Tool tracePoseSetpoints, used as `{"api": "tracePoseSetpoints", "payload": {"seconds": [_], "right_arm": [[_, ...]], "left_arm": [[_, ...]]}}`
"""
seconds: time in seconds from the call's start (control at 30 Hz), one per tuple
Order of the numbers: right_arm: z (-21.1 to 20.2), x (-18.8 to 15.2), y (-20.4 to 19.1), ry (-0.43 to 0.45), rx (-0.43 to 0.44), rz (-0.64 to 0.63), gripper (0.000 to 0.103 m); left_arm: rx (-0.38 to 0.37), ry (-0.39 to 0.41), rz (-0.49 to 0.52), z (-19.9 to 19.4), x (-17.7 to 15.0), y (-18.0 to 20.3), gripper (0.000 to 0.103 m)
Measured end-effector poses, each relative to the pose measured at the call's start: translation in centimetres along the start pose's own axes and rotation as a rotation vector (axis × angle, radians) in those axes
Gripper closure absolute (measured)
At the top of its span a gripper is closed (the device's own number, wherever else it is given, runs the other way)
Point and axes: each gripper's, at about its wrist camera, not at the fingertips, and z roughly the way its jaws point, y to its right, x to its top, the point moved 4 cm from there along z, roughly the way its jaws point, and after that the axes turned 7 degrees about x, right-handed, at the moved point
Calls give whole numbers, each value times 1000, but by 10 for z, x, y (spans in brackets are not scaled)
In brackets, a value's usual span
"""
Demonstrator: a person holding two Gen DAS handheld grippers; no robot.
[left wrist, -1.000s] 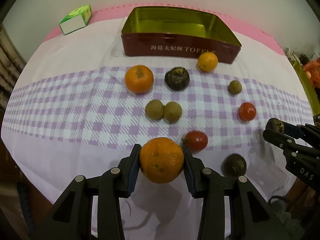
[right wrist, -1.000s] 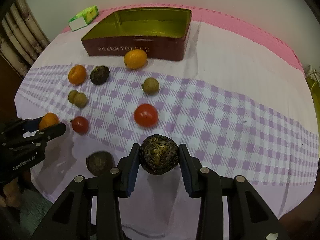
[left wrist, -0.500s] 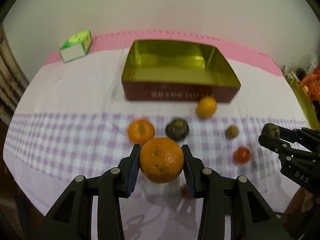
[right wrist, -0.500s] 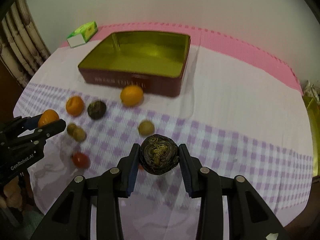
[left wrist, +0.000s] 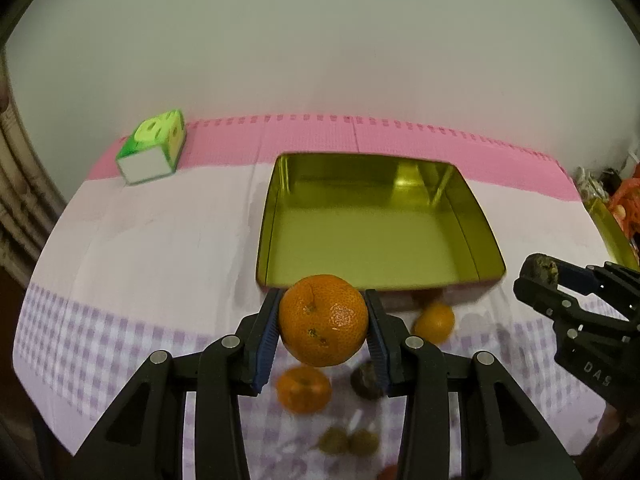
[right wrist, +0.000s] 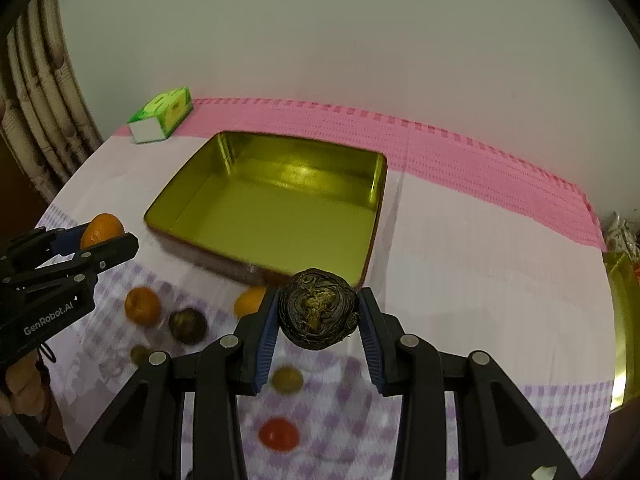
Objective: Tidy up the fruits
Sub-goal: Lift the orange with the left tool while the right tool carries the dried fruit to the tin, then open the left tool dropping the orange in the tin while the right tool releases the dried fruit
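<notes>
My left gripper is shut on a large orange and holds it in the air just short of the near wall of the open gold-lined tin. My right gripper is shut on a dark wrinkled fruit, also lifted, at the tin's near right corner. The tin is empty inside. Each gripper shows in the other's view: the right one at the right edge, the left one at the left edge.
Loose fruit lies on the purple checked cloth below: oranges, a dark fruit, small brown fruits and a tomato. A green and white carton stands at the back left. A gold lid edge lies at the right.
Both grippers have risen and moved forward with their fruit, from over the checked cloth near the table's front to the tin's near wall.
</notes>
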Motion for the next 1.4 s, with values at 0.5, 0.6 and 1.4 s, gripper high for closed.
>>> {"api": "tracePoseSetpoints", "payload": {"seconds": [0.5,0.6,1.4], "right_arm": [[63,27,14,-39,-42,16,67],[71,28,14,-50,-45,22,67],[88,26,14,-72,-98,-36,67]], "left_arm": [[16,-48,-27,63,27,2,62],[15,-45,-26,70,31,7,62],[62,-130,-28,103,16,8,62]]}}
